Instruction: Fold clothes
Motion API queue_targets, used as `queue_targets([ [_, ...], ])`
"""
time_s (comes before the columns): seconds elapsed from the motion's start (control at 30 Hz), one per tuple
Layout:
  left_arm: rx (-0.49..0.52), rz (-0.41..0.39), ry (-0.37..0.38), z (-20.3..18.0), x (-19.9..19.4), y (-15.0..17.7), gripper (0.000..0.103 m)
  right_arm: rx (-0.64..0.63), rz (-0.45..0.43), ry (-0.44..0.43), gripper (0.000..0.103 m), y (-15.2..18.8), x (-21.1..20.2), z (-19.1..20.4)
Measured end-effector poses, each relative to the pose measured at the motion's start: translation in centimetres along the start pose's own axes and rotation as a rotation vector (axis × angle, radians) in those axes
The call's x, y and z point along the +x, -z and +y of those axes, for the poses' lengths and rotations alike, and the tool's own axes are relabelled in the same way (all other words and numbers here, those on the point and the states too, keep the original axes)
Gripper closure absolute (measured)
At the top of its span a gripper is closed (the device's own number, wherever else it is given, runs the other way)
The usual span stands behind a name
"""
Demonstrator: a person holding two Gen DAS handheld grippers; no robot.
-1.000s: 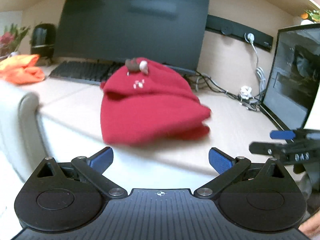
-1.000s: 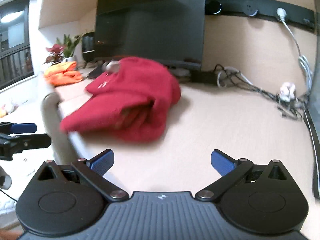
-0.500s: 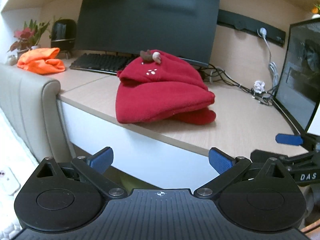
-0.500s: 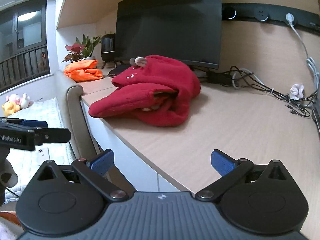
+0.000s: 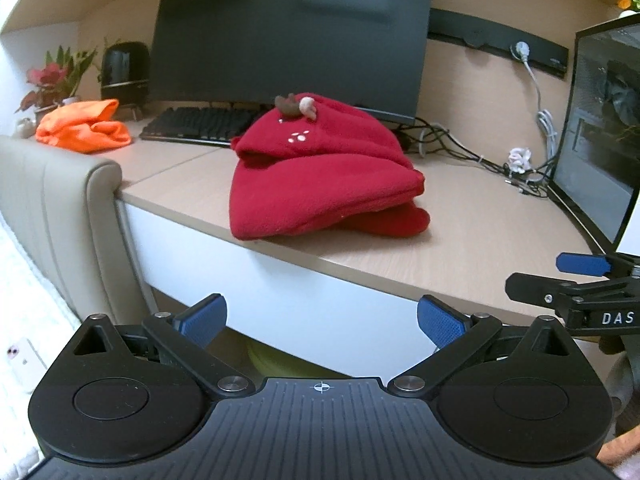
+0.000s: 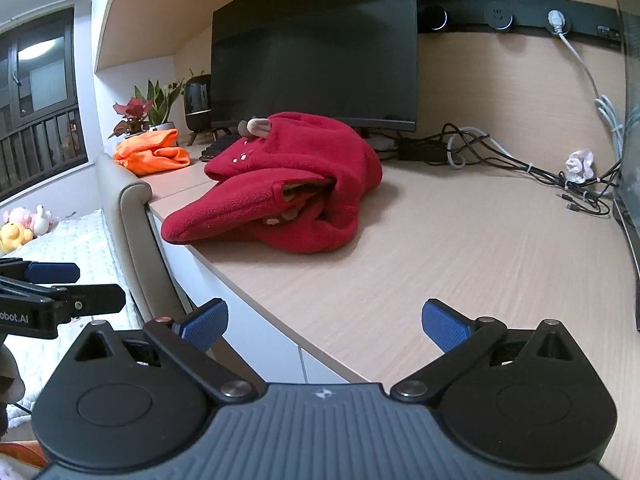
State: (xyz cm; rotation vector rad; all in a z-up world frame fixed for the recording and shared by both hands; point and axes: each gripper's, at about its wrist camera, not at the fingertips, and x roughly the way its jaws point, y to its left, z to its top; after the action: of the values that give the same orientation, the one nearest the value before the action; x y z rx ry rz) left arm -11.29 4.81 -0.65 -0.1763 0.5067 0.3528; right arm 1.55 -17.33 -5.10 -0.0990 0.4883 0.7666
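A red fleece garment (image 5: 320,172) lies folded in a thick pile at the front edge of the wooden desk (image 5: 480,240), with a small brown and beige decoration on top. It also shows in the right wrist view (image 6: 288,188). My left gripper (image 5: 320,320) is open and empty, held back from the desk edge and below it. My right gripper (image 6: 324,320) is open and empty, over the desk's front edge. Each gripper shows at the side of the other's view, the right gripper (image 5: 576,280) and the left gripper (image 6: 44,284).
An orange garment (image 5: 84,126) lies folded at the desk's far left. Behind are a large monitor (image 5: 288,32), a keyboard (image 5: 200,126), a black speaker (image 5: 124,70), a plant (image 5: 52,80) and tangled cables (image 6: 500,156). A second screen (image 5: 600,132) stands right. A padded headboard (image 5: 60,208) adjoins the desk.
Both grippers have pulled back from the red garment and away from the desk. The garment stays folded on the desk edge.
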Motion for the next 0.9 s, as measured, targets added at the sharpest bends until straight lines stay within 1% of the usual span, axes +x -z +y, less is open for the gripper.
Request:
queue_targets([
  [0.3, -0.022, 0.008, 0.009, 0.4, 0.0, 0.2, 0.0, -0.005, 0.015, -0.016, 0.0, 0.1, 0.3, 0.1],
  [0.73, -0.044, 0.025, 0.03, 0.8, 0.2, 0.0, 0.0, 0.008, 0.031, -0.015, 0.0, 0.1, 0.8, -0.1],
  [0.9, -0.051, 0.034, 0.025, 1.2, 0.5, -0.2, 0.0, 0.015, 0.036, -0.011, 0.0, 0.1, 1.0, -0.2],
])
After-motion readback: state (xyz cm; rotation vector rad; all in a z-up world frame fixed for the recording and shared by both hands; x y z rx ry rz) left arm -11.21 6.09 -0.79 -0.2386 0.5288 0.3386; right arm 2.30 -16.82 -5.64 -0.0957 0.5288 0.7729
